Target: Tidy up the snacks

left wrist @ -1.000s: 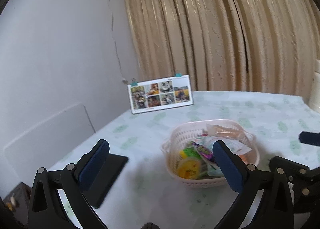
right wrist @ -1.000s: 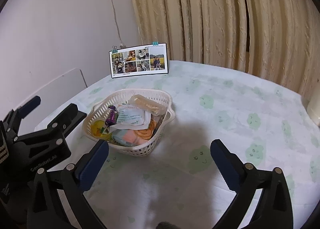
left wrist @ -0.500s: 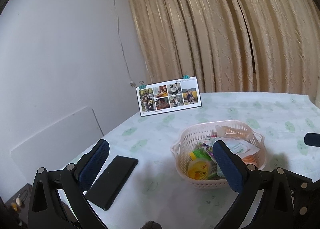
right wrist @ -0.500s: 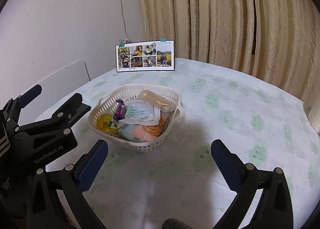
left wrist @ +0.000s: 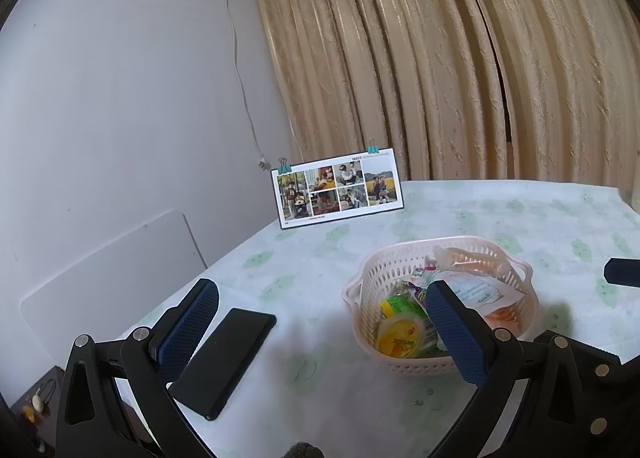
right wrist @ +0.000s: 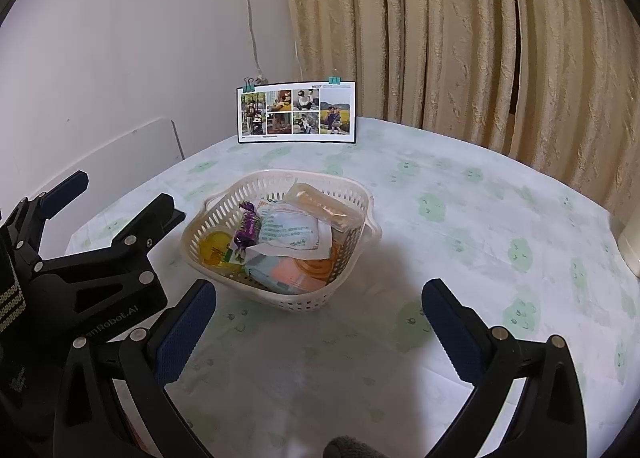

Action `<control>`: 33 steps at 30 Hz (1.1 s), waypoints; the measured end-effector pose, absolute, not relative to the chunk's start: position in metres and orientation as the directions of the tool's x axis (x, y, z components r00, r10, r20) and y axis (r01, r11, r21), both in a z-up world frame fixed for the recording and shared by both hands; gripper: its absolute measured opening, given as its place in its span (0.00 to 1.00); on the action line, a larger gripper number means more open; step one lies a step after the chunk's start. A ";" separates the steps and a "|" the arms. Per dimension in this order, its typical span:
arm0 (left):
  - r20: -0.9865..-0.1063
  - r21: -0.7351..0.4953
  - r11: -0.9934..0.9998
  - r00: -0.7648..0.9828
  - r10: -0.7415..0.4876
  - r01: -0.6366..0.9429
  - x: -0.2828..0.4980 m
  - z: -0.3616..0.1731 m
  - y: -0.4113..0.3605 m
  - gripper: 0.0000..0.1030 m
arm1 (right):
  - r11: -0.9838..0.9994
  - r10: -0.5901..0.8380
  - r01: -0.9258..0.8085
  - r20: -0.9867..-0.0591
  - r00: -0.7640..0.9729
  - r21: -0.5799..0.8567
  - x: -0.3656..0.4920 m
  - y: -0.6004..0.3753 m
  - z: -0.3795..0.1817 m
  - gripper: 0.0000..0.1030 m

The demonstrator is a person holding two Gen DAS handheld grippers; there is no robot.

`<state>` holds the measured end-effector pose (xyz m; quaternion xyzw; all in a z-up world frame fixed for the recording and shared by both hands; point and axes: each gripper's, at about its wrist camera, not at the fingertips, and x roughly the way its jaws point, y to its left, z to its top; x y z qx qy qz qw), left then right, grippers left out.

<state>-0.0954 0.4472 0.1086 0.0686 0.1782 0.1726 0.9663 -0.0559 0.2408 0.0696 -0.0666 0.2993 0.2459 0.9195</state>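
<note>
Table [right wrist: 460,194] has a pale cloth with faint green blobs, white wall on the left and beige curtains [right wrist: 460,30] behind. A photo card [right wrist: 296,112] stands clipped upright at the far edge, well past both tools. Black phone [left wrist: 224,358] lies flat just ahead of the left hand-held gripper [left wrist: 322,332], by its left finger. Both the left one and the right hand-held gripper [right wrist: 319,332] are spread wide, holding nothing. The white slotted basket [right wrist: 352,194] sits just ahead of the right one, slightly left, stuffed with snacks [right wrist: 294,234]: yellow jelly cup, purple candy, white and orange packets.
</note>
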 end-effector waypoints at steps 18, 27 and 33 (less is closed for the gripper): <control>-0.327 0.189 0.931 0.874 0.361 -0.314 -0.094 0.106 0.451 1.00 | 0.865 0.424 -0.500 -0.592 0.685 0.040 -0.051 0.244 0.070 1.00; -0.329 0.188 0.930 0.872 0.362 -0.315 -0.094 0.104 0.453 1.00 | 0.864 0.426 -0.502 -0.594 0.683 0.042 -0.051 0.244 0.071 1.00; -0.329 0.188 0.931 0.873 0.361 -0.314 -0.094 0.105 0.454 1.00 | 0.862 0.429 -0.505 -0.594 0.680 0.044 -0.050 0.244 0.070 1.00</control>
